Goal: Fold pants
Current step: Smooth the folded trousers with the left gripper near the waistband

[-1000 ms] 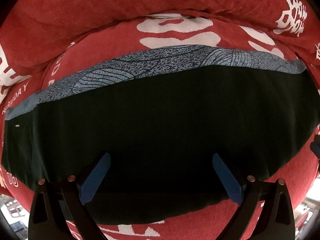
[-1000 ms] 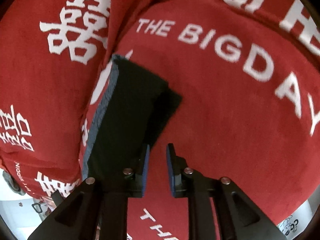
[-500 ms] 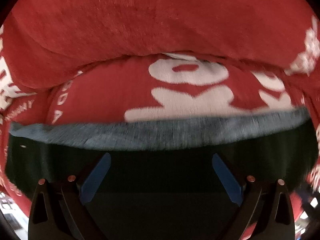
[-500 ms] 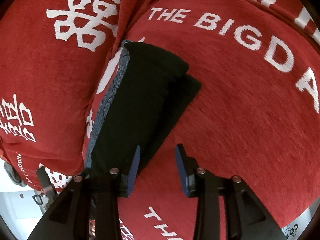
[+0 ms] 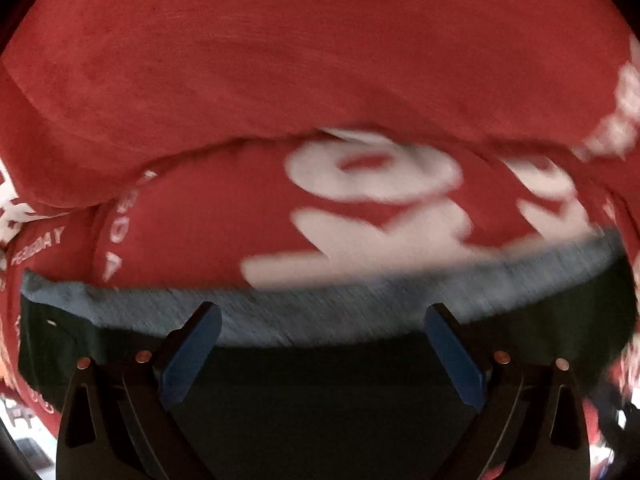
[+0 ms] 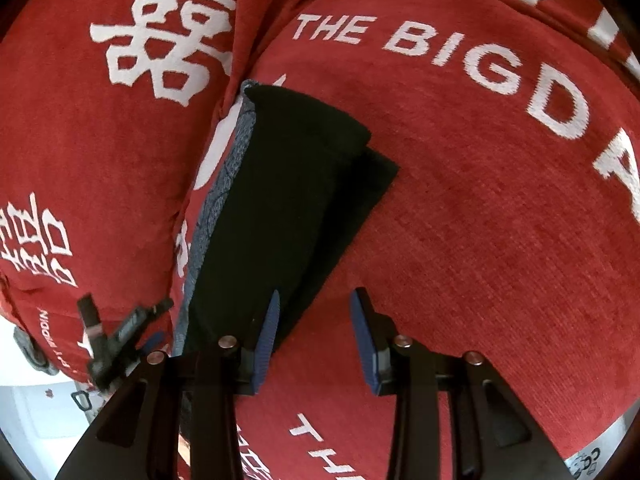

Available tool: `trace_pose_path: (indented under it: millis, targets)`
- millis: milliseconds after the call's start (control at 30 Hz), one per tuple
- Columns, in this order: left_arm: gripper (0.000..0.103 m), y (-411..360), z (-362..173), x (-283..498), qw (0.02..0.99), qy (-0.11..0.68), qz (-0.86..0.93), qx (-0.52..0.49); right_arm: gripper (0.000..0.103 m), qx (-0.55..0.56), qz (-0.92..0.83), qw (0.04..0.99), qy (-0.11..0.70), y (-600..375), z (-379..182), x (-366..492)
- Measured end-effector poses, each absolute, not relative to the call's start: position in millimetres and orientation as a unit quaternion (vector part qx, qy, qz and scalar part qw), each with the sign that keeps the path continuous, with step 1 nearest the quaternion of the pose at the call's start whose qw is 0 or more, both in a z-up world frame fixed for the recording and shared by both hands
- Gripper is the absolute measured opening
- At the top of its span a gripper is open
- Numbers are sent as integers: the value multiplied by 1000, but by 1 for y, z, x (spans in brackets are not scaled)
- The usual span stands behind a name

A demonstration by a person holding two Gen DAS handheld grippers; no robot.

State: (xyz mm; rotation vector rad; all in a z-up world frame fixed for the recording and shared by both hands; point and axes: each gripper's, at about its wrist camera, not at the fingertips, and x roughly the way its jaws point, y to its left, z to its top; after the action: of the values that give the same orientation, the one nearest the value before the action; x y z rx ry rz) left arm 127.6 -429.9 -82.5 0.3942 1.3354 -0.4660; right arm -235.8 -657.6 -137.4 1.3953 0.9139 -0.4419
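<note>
Here the folded black pants [image 6: 280, 208] lie on a red sofa cushion [image 6: 480, 220] with white lettering, patterned waistband [image 5: 320, 316] toward the backrest. The right gripper [image 6: 314, 338] has just been opening, with only cushion between its fingers. The left gripper [image 5: 320, 354] hangs spread wide above the pants, empty.

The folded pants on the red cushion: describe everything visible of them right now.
The pants are black, soft matte cloth, folded into a long narrow bundle of stacked layers, the lower layer sticking out along one side. A blue-grey leaf-patterned band runs along the edge nearest the back cushion. They lie flat on the red seat cushion with white lettering. In the right wrist view, the right gripper stands open at their near end, gripping nothing. In the blurred left wrist view, the left gripper hangs open over them.
</note>
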Motion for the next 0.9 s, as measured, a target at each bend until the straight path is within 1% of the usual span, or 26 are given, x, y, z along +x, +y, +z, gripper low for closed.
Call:
trace_pose_path:
  millis: [167,333,533,767,900]
  targets:
    - [102,-441,-84,76,720,621,-260,166,41,610,-198,662,388,-660,-133,-236]
    - [102,-456,-107,43,699,641,-253,190,41,623,-200,656,376,-662,-138,-240]
    - [102,-455,-108,43,709,628,-255,194,41,630,-198,663,353,-665,-142,-246]
    - [102,-456,-115,36,717,621,-249,196,41,651,-205,662,308,-673,-148,-250]
    - [102,-455,-117,33,717,621,-249,195,41,634,-230,665,321,-681,-135,-256]
